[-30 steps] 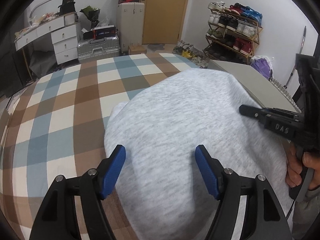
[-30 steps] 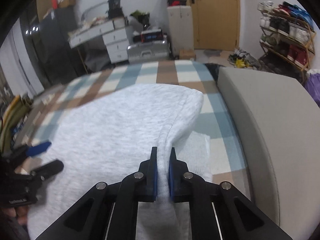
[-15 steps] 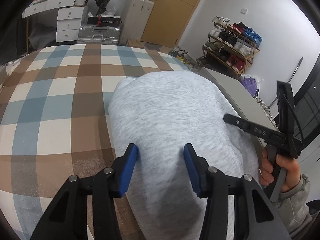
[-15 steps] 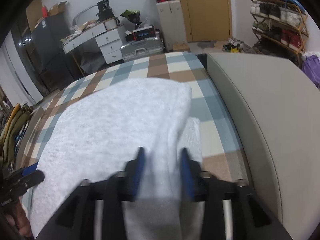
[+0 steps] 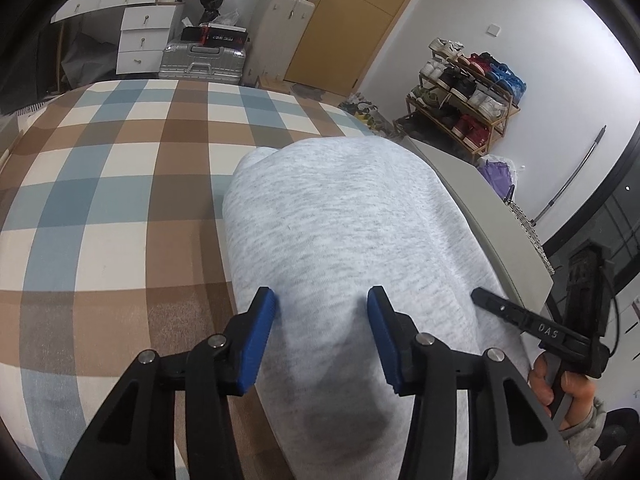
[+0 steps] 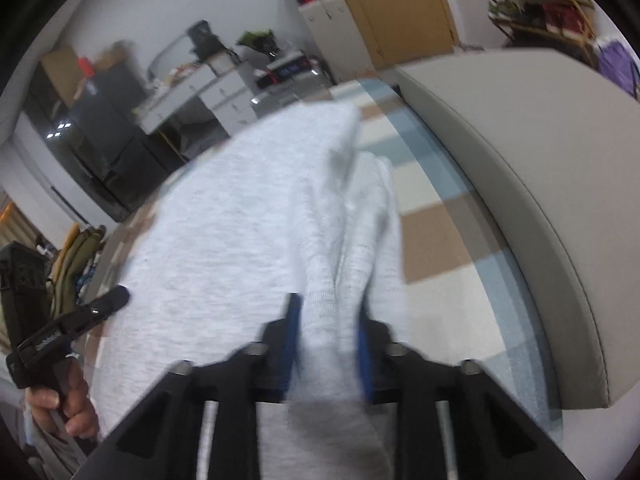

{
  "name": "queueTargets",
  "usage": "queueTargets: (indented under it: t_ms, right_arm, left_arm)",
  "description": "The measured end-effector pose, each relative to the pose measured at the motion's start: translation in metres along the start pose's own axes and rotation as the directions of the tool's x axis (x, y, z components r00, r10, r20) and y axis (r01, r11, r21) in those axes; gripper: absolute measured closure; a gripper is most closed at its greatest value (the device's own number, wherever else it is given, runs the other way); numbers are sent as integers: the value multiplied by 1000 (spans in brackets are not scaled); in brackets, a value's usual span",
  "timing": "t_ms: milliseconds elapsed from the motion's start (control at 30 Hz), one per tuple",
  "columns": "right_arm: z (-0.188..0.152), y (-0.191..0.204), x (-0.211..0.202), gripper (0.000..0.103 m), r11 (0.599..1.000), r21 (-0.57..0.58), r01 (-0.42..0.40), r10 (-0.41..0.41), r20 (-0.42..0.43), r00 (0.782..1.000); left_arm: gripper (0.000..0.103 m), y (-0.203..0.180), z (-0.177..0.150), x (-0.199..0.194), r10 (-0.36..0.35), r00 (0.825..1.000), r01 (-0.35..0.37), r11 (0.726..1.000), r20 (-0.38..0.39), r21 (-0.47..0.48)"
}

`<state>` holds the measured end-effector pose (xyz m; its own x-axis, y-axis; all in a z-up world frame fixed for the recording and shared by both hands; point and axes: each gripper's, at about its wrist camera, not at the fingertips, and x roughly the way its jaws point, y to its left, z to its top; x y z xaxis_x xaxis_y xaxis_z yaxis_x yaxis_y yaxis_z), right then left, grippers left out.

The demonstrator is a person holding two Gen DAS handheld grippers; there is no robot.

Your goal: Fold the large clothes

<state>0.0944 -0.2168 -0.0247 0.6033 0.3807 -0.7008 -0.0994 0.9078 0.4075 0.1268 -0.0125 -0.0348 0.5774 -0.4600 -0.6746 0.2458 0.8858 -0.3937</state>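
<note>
Garment: a light grey heathered sweatshirt (image 5: 352,240) lies folded lengthwise on the bed, running away from me toward the foot, its near end under my two tools.
Bed cover: a checked sheet (image 5: 112,184) in brown, blue and cream, bare to the left of the garment.
My left gripper (image 5: 322,330): jaws stand partly apart, blue pads on either side of a low hump of grey cloth; cloth lies between them, but the pads do not press on it. They have narrowed in the last second.
My right gripper (image 6: 326,332): the wrist view is blurred, with a thick fold of the garment's right edge rising between the blue pads. The jaws have just been closing on it; the pads sit against the fold's sides, so I hold that fold.
Right gripper from the left wrist view: its black finger (image 5: 520,322) lies over the garment's right edge, my right hand (image 5: 560,392) on the handle.
Left gripper from the right wrist view: its black finger (image 6: 80,312) rests at the garment's left side, my left hand (image 6: 68,404) below it.
Right of the garment: a grey padded bench (image 6: 532,184), a strip of checked sheet between them.
Background: a shoe rack (image 5: 464,96), a silver suitcase (image 5: 204,60), a white drawer unit (image 5: 140,38), a wooden door (image 5: 352,20).
</note>
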Motion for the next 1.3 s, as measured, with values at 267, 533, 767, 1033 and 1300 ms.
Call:
queueTargets:
  t_ms: [267, 533, 767, 1033, 1300]
  right_arm:
    - [-2, -16, 11, 50, 995, 6, 102, -102, -45, 994]
    - [-11, -29, 14, 30, 999, 44, 24, -18, -139, 990]
    - [-21, 1, 24, 34, 999, -38, 17, -23, -161, 987]
    - [-31, 24, 25, 39, 994, -80, -79, 62, -195, 979]
    - [-39, -24, 12, 36, 973, 106, -205, 220, -155, 963]
  left_arm:
    - [60, 7, -15, -12, -31, 999, 31, 999, -10, -18]
    - [50, 12, -17, -11, -79, 997, 77, 994, -20, -79]
    - [49, 19, -19, -11, -142, 989, 138, 985, -33, -98]
    - [49, 49, -18, -26, -164, 986, 159, 979, -27, -131]
    - [49, 62, -17, -17, -288, 956, 267, 936, -61, -227]
